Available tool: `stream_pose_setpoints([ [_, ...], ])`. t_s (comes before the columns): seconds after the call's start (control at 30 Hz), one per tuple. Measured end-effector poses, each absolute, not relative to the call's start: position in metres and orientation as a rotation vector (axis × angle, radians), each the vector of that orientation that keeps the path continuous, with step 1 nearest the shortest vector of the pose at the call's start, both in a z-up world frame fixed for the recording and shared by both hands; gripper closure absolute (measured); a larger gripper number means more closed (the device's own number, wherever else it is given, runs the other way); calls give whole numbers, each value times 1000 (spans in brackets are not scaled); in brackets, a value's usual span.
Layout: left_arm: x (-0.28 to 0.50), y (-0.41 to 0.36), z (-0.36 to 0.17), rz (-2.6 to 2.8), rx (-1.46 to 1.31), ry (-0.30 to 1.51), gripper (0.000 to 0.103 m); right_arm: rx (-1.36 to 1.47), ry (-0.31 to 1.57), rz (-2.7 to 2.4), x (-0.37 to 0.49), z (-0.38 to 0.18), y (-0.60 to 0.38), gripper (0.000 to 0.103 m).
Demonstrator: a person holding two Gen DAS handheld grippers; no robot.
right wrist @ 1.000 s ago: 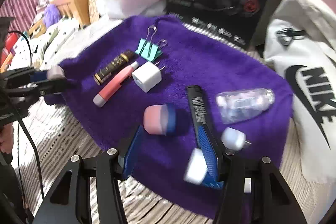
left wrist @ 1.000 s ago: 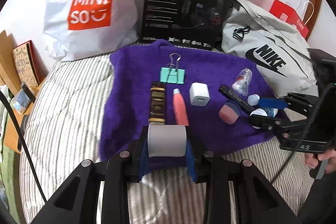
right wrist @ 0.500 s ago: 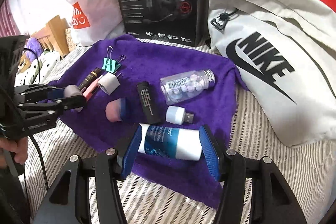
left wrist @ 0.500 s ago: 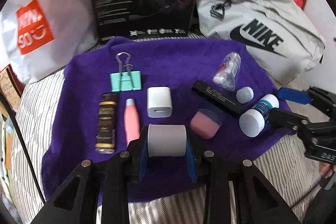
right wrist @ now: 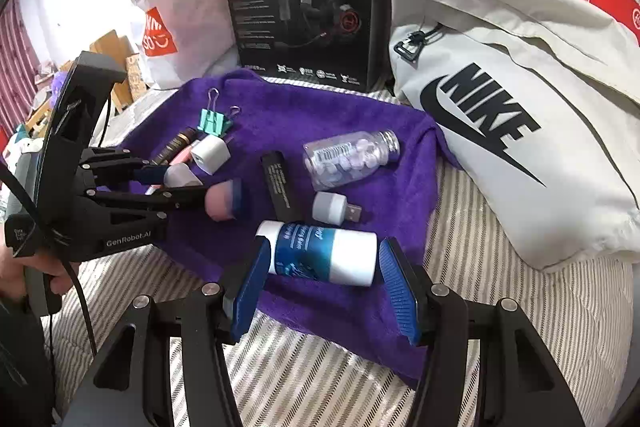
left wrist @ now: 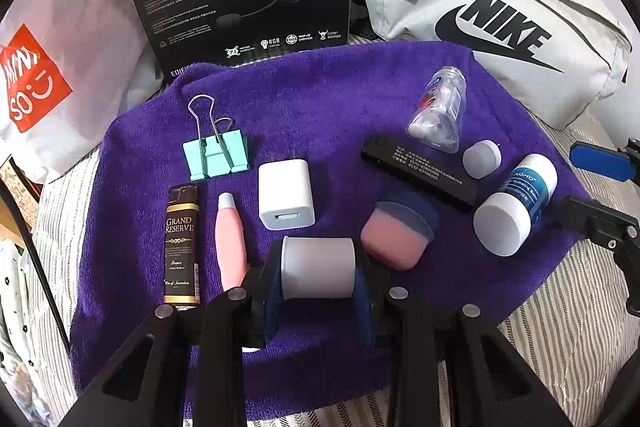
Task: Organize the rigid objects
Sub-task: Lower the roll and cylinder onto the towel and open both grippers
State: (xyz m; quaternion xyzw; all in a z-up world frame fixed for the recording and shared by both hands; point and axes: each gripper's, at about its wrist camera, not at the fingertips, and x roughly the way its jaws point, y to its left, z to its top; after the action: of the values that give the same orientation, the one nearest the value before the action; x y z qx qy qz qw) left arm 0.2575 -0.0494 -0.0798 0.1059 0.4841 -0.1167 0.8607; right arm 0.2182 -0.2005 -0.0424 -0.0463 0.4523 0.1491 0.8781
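- The rigid objects lie in loose rows on the purple towel [left wrist: 320,107] spread over the striped bed [right wrist: 500,307]; we judge the sorting to be under way, with two pieces in hand awaiting a place.
- The blue-and-white bottle [right wrist: 324,253] sits crosswise between the fingers of our right gripper [right wrist: 324,279], over the towel's near right edge; from the left wrist view the fingers seem clamped on it.
- The small white cylinder [left wrist: 318,267] is clenched in our left gripper [left wrist: 318,291], low over the towel's near edge, just in front of the white charger [left wrist: 286,199].
- Next, we think, each piece needs a free spot: the cylinder between the pink tube [left wrist: 232,239] and the pink jar [left wrist: 396,231], lowered without nudging either.
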Motion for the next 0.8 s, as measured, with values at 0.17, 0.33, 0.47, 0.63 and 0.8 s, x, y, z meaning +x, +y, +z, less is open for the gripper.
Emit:
stream_pose_setpoints([
  [0.17, 258, -51, -80, -241, 234, 1003, 73, -85, 940, 303, 217, -42, -205, 47],
  [0.33, 254, -50, -79, -239, 227, 999, 72, -79, 934, 298, 215, -39, -208, 47],
  [0.47, 251, -48, -79, -230, 218, 1002, 70, -73, 931, 299, 215, -39, -209, 47],
  [0.63, 247, -47, -79, -220, 217, 1000, 57, -71, 928, 290, 214, -38, -211, 47],
  [0.8, 244, -46, -75, -249, 179, 986, 44, -78, 916, 281, 211, -34, -211, 45],
])
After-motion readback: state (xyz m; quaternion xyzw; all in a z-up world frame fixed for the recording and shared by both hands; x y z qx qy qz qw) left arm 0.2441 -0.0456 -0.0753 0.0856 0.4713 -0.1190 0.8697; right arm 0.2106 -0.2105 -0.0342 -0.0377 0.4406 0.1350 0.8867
